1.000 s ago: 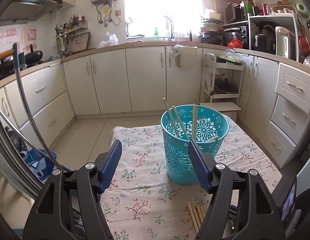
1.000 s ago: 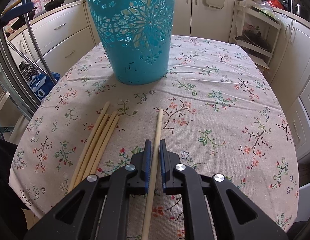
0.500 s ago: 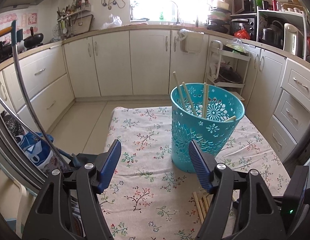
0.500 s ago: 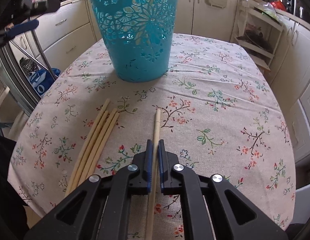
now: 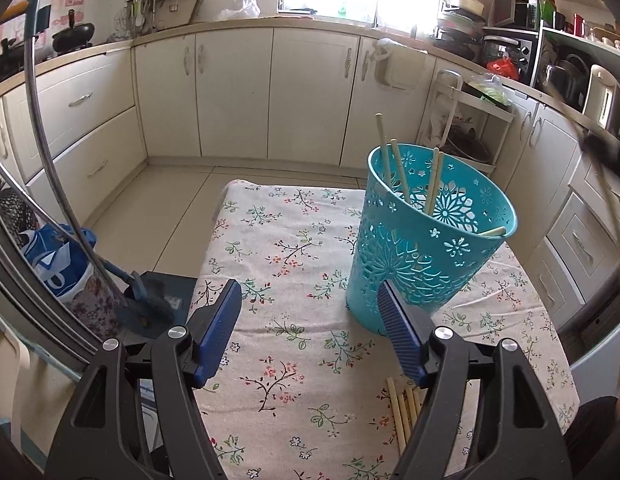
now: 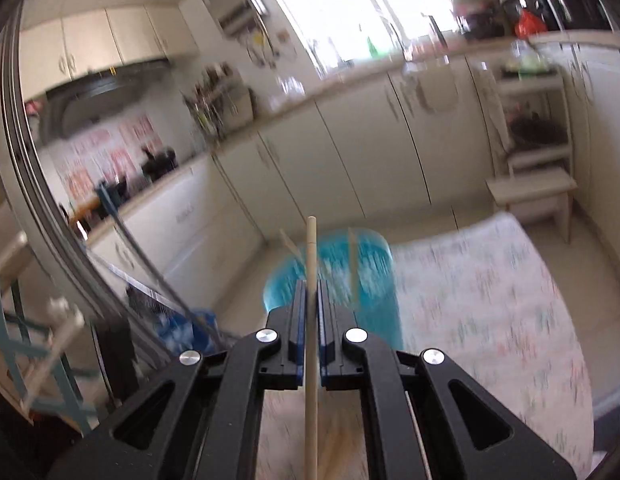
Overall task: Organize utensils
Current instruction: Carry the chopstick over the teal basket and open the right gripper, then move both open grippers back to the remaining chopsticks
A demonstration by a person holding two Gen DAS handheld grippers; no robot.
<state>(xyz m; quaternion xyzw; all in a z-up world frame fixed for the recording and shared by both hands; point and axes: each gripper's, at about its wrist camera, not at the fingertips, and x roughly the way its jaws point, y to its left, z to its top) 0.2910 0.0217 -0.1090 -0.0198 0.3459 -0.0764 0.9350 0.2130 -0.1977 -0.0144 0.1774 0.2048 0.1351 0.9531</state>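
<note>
A teal perforated basket (image 5: 426, 248) stands on the floral tablecloth (image 5: 285, 248) and holds several wooden chopsticks (image 5: 434, 184). My left gripper (image 5: 310, 300) is open and empty, just left of and in front of the basket. A bundle of loose chopsticks (image 5: 402, 408) lies on the cloth by its right finger. My right gripper (image 6: 309, 292) is shut on one chopstick (image 6: 311, 264) and holds it lifted above the table, pointing toward the blurred basket (image 6: 350, 280). The right gripper shows blurred at the right edge of the left wrist view (image 5: 606, 152).
White kitchen cabinets (image 5: 229, 92) run along the back and right. A metal chair frame (image 5: 45, 152) and a blue bag (image 5: 53, 268) stand left of the table. A white shelf rack (image 5: 466, 128) stands behind the basket.
My right gripper has lifted the chopstick off the cloth and swung up fast toward the basket. My left gripper has shifted left, so the basket sits further right in its view.
</note>
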